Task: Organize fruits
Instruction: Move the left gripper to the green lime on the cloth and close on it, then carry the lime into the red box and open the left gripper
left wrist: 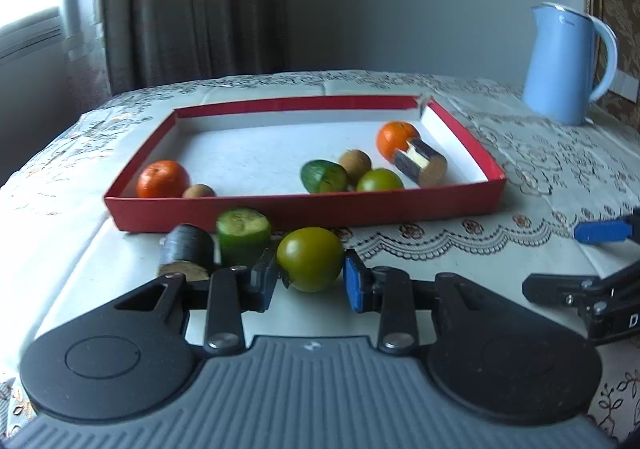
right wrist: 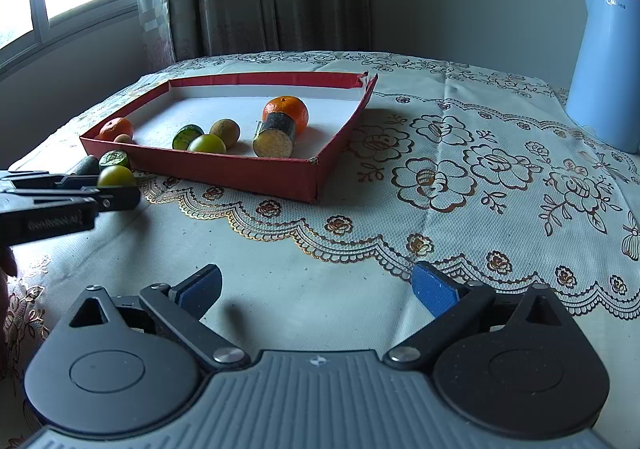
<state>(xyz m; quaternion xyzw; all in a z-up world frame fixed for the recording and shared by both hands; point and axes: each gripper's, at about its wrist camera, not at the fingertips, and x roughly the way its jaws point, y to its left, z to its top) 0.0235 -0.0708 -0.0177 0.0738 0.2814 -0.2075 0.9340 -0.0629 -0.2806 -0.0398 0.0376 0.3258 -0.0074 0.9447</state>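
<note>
Pick-up step: left claw (left wrist: pixel 311 278) clamped on green tomato (left wrist: pixel 310 264) on worktop before red tray (left wrist: pixel 304 209); right claw (right wrist: pixel 316 291) apart, idle; next move likely lifts tomato over tray wall.

Green round fruit (left wrist: pixel 310 259) sat upright on the cloth just outside the red tray (left wrist: pixel 304 209), pinched between my left gripper's (left wrist: pixel 311 281) pads.

- The small brown fruit (left wrist: pixel 199 191) at the tray's lower left corner shows only its top above the red wall (left wrist: pixel 304 209).
- The blue kettle (right wrist: pixel 608 65) is cut off by the right edge.
- The right gripper (left wrist: pixel 592 265) is cut off at the frame's right.
- The dark cylinder (left wrist: pixel 186 249) is blurred.
</note>
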